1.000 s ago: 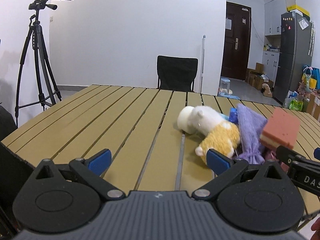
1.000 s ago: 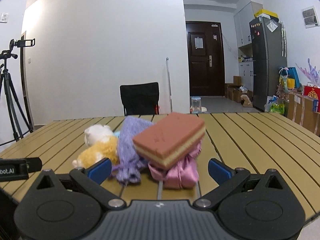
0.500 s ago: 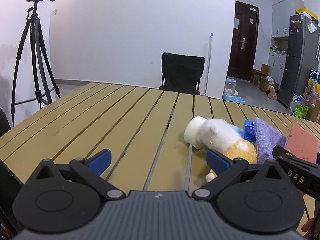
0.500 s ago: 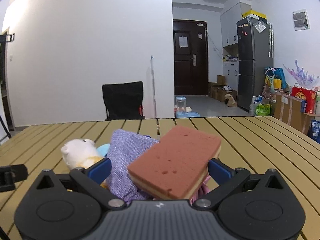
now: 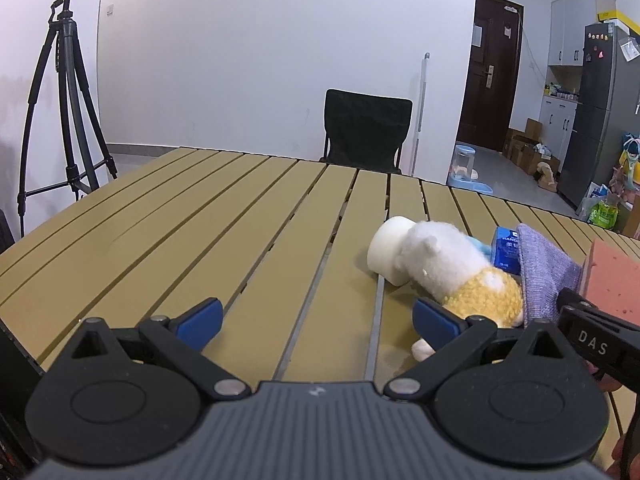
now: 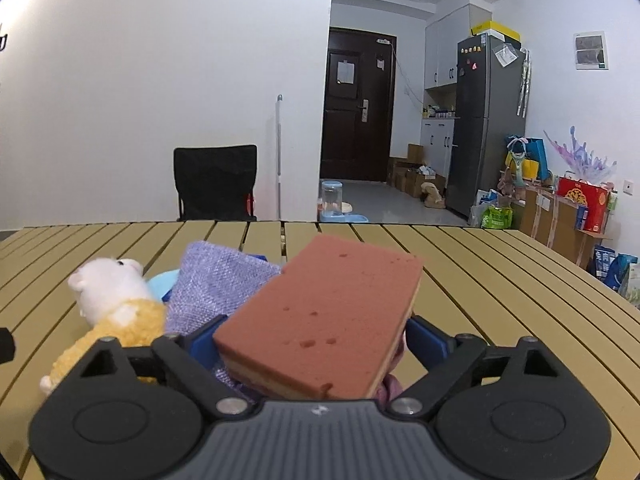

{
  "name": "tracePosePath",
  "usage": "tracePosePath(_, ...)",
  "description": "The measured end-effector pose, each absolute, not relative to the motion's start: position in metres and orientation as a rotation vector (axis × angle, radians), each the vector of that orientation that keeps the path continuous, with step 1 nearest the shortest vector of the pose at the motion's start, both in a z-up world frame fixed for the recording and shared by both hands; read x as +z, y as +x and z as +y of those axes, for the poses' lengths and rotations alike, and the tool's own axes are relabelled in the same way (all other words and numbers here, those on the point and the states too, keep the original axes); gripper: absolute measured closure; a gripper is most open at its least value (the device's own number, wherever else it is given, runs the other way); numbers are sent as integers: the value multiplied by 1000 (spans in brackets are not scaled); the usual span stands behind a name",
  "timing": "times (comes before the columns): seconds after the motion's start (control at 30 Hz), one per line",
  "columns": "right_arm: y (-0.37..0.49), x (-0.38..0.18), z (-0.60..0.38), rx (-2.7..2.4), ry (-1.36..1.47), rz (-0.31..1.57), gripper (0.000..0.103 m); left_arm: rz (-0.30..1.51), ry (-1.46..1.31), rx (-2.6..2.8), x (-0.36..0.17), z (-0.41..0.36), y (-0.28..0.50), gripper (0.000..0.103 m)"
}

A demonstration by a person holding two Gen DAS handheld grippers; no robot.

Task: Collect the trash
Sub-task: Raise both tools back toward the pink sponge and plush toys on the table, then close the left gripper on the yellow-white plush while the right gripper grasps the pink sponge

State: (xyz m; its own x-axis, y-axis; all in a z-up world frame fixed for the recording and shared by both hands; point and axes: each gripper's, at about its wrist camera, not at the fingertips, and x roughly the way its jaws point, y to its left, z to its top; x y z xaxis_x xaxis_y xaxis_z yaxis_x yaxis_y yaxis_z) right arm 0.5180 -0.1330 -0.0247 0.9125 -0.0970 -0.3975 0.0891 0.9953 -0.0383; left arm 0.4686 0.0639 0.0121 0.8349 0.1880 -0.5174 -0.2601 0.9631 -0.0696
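Closing now, the right gripper [image 6: 312, 344] has its blue jaws on either side of the brick-red rectangular sponge with a tan underlayer [image 6: 324, 320]; whether the pads already press its flanks I cannot tell, so I log them as not yet clamped. The sponge lies tilted, its far corner raised toward 1 o'clock, propped on a pile, not flat on the table.

Left gripper [image 5: 316, 318]: jaws spread wide, nothing between them, only bare slats of the tan slatted table [image 5: 200, 216].

Outward from the right jaws:
- Lilac woven cloth pouch [image 6: 224, 284], coarse weave, at 11 o'clock, touching the sponge.
- Pink satin fabric [image 6: 390, 390] showing just under the sponge's near edge.
- White-and-yellow plush toy [image 6: 112, 304], fluffy, at 10 o'clock, against the pouch.
- Left view only: white matte cylinder [image 5: 386, 250] touching the plush head; small blue printed carton [image 5: 506, 250] behind it.

Risks, as judgement:
- Sponge is porous and soft; a squeeze on a tilted block may twist it out.
- The left pad sits close to the pouch weave, so cloth could get pinched and dragged along.
- Lifting may topple the stacked pile.
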Motion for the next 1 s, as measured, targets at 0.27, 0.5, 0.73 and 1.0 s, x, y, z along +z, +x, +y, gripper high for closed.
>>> tracePosePath(0.27,507,-22,-154,-23,52,396,13,524,-144,206,12,53,471,0)
tracePosePath(0.5,486,-16,-174,-7,48,350,14,530,-136,145,14,34,477,0)
tracePosePath(0.73,481,-10,-199,-37,50,341,14,549,-85,100,8,7,487,0)
tracePosePath(1.0,467,-10,-230,-64,59,326,14,569,-16,86,-4,-17,499,0)
